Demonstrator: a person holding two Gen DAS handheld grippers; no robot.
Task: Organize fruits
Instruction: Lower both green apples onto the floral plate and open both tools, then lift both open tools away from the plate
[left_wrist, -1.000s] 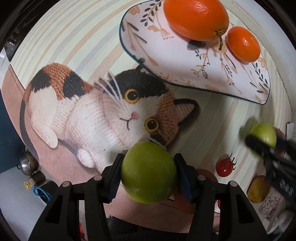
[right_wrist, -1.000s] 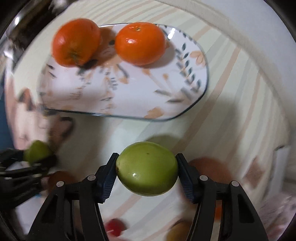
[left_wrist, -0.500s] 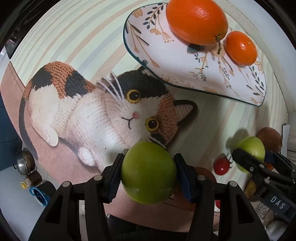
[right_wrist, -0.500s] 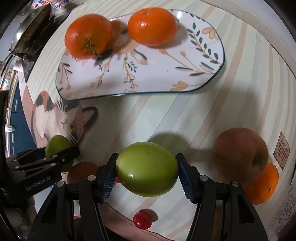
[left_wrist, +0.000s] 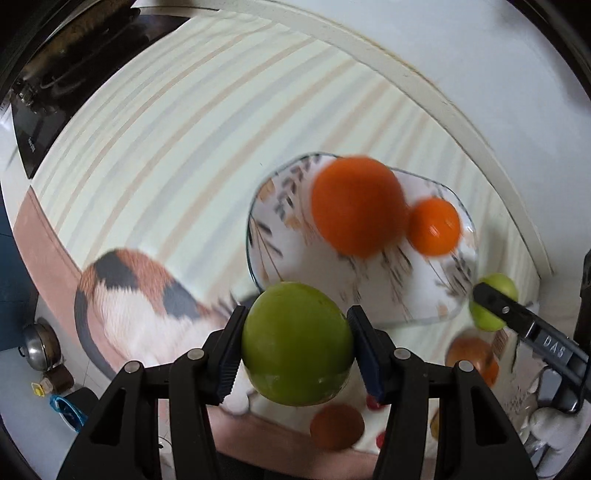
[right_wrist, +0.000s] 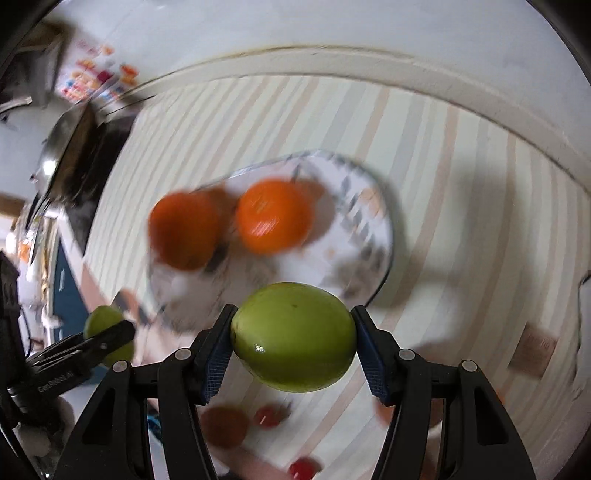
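Observation:
My left gripper (left_wrist: 295, 343) is shut on a green fruit (left_wrist: 297, 341), held above the mat just short of the near left rim of the patterned plate (left_wrist: 424, 295). My right gripper (right_wrist: 293, 341) is shut on a second green fruit (right_wrist: 293, 336), held just short of the plate's near edge (right_wrist: 369, 229). The plate carries a large orange (left_wrist: 356, 205) and a smaller orange (left_wrist: 434, 225); both show blurred in the right wrist view (right_wrist: 184, 229) (right_wrist: 273, 214). Each gripper shows in the other's view, the right one (left_wrist: 491, 302) and the left one (right_wrist: 107, 334).
The striped mat with a knitted cat picture (left_wrist: 129, 295) covers the table. Loose fruit lies near me: a brown fruit (left_wrist: 336, 426), red cherry tomatoes (right_wrist: 267, 415) (right_wrist: 303, 467), and a brownish fruit (left_wrist: 472, 354) at the right. A white wall (left_wrist: 461, 55) rises behind the mat.
Both grippers have lifted and tilted up with their green fruits; the plate has dropped toward the middle of both views. Both views are now motion-blurred.

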